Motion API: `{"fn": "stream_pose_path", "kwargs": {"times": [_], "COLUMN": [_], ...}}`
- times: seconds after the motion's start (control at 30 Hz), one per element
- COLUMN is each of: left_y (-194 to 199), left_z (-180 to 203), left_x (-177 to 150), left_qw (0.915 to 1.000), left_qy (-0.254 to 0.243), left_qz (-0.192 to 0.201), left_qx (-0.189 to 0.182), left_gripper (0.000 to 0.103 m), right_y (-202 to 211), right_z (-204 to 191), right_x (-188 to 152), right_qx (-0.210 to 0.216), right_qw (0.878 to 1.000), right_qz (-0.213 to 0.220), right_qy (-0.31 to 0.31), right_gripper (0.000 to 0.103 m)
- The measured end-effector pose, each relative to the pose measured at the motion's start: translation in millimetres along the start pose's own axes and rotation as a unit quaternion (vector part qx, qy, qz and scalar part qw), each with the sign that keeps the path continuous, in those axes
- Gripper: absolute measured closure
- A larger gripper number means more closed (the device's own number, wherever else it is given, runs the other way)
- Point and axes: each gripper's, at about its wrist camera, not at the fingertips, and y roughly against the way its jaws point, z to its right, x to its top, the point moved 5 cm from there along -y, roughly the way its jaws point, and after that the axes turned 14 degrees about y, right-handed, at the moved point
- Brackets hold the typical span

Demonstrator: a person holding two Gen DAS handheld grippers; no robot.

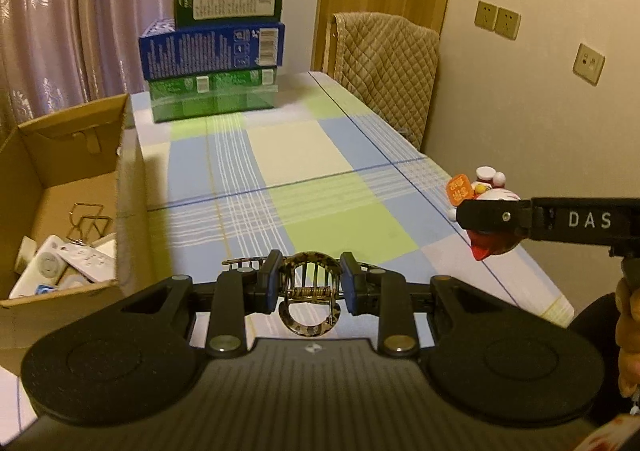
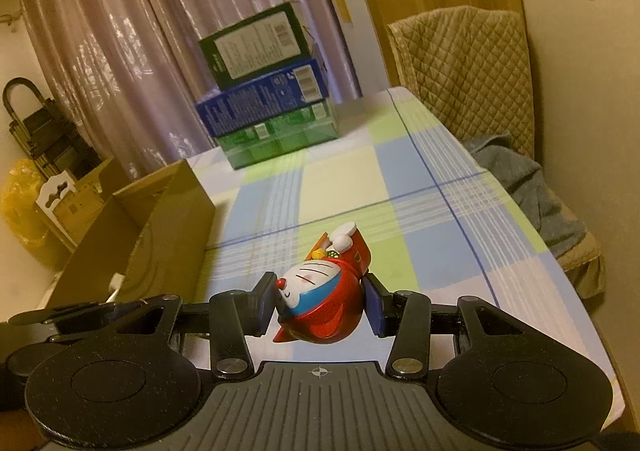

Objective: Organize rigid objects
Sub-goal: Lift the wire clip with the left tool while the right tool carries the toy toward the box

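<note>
My left fingers [image 1: 309,283] are clamped on a tortoiseshell hair claw clip [image 1: 309,293], pinched between both pads and held above the near edge of the checked surface [image 1: 304,155]. My right fingers [image 2: 320,305] grip a red-suited cat figurine [image 2: 320,301] lying on its side, head between the pads, feet pointing far. An open cardboard box [image 1: 60,187] sits to the left.
</note>
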Motion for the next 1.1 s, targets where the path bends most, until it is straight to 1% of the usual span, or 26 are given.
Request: {"fn": "stream_pose_path", "kwargs": {"times": [0.3, 0.47, 0.63, 0.77, 0.97, 1.1], "left_y": [23, 36, 47, 56, 68, 78], "left_z": [-4, -5, -9, -15, -30, -49], "left_x": [9, 16, 20, 25, 37, 47], "left_qw": [0.9999, 0.9997, 0.9995, 0.9992, 0.9985, 0.9974], "left_qy": [0.013, 0.011, 0.012, 0.014, 0.022, 0.036], "left_qz": [0.009, 0.020, 0.029, 0.037, 0.049, 0.061], "left_qx": [-0.002, -0.004, -0.004, -0.005, 0.001, 0.012], "left_gripper": [0.078, 0.077, 0.078, 0.078, 0.078, 0.078], "right_y": [14, 17, 20, 20, 16, 10], "right_z": [-22, -29, -31, -33, -38, -50], "right_x": [13, 17, 17, 15, 24, 36], "right_qx": [-0.001, -0.002, -0.005, -0.002, 0.005, 0.020], "right_qw": [0.999, 0.998, 0.997, 0.997, 0.997, 0.996], "right_qz": [0.009, 0.012, 0.012, 0.009, 0.012, 0.019], "right_qy": [0.043, 0.062, 0.077, 0.076, 0.080, 0.086], "right_gripper": [0.061, 0.061, 0.061, 0.061, 0.061, 0.061]}}
